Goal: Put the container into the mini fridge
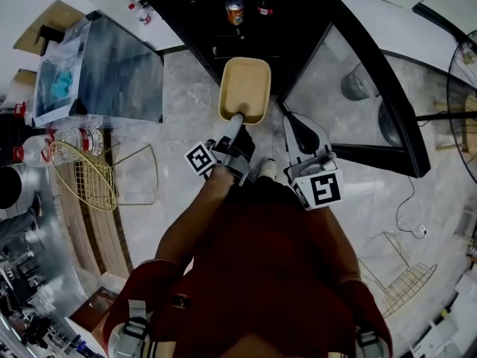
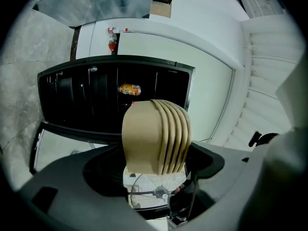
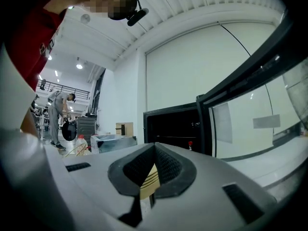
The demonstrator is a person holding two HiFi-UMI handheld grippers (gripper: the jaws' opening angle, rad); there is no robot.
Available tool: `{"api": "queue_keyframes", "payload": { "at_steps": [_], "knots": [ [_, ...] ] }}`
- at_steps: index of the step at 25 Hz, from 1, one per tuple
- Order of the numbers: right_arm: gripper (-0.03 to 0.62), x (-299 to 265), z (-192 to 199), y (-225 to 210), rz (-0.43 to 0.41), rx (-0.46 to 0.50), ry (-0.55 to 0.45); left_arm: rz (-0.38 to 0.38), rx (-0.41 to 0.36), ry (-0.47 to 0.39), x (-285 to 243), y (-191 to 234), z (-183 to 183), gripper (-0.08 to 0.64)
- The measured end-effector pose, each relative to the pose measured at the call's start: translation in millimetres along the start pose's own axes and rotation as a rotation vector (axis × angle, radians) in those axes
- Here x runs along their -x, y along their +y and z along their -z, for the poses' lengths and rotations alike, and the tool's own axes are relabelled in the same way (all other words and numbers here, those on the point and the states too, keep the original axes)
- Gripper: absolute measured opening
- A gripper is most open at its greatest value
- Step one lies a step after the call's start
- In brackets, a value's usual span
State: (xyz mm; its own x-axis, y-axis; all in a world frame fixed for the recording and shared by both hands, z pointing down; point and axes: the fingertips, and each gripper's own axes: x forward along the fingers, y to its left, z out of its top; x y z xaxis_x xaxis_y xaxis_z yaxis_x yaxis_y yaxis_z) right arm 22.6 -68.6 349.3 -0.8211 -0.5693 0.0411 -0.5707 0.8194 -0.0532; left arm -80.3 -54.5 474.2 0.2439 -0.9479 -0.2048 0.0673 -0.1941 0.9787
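Observation:
A tan, ribbed plastic container (image 1: 244,88) hangs in front of the open black mini fridge (image 1: 201,13). My left gripper (image 1: 238,118) is shut on its near rim. In the left gripper view the container (image 2: 154,134) stands between the jaws of the left gripper (image 2: 154,166), facing the fridge opening (image 2: 86,100). An orange can (image 1: 235,11) (image 2: 130,89) lies on a shelf inside. My right gripper (image 1: 297,130) hovers beside the container, near the fridge's glass door (image 1: 358,88). Its jaws (image 3: 153,170) are shut with nothing in them.
The glass door swings out to the right. A metal box (image 1: 119,66) stands left of the fridge, with gold wire baskets (image 1: 89,174) and a water bottle (image 1: 74,136) near it. A wire rack (image 1: 406,282) lies on the floor at right. A fan (image 1: 466,103) stands at the far right.

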Motion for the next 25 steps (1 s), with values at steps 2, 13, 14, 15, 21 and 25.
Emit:
{"api": "queue_keyframes", "payload": {
  "at_steps": [2,13,14,15,21,25],
  "knots": [
    [-0.001,-6,5,-4,0.008,-0.006,0.012,0.008,0.010,-0.001,-8,9,-6,0.390],
    [0.000,-35,43,-19,0.120,-0.014,0.069,-0.032,0.042,0.073,-38,80,-29,0.390],
    [0.000,-38,45,-20,0.131,-0.010,0.072,-0.035,0.041,0.077,-42,87,-33,0.390],
    [-0.001,-40,48,-22,0.143,-0.008,0.073,-0.037,0.043,0.080,-46,93,-36,0.390],
    [0.000,-49,58,-26,0.214,-0.021,0.087,-0.055,0.061,0.094,-68,125,-48,0.390],
    [0.000,-57,58,-26,0.235,-0.024,0.073,-0.076,0.070,0.094,-80,144,-59,0.390]
  ]
}}
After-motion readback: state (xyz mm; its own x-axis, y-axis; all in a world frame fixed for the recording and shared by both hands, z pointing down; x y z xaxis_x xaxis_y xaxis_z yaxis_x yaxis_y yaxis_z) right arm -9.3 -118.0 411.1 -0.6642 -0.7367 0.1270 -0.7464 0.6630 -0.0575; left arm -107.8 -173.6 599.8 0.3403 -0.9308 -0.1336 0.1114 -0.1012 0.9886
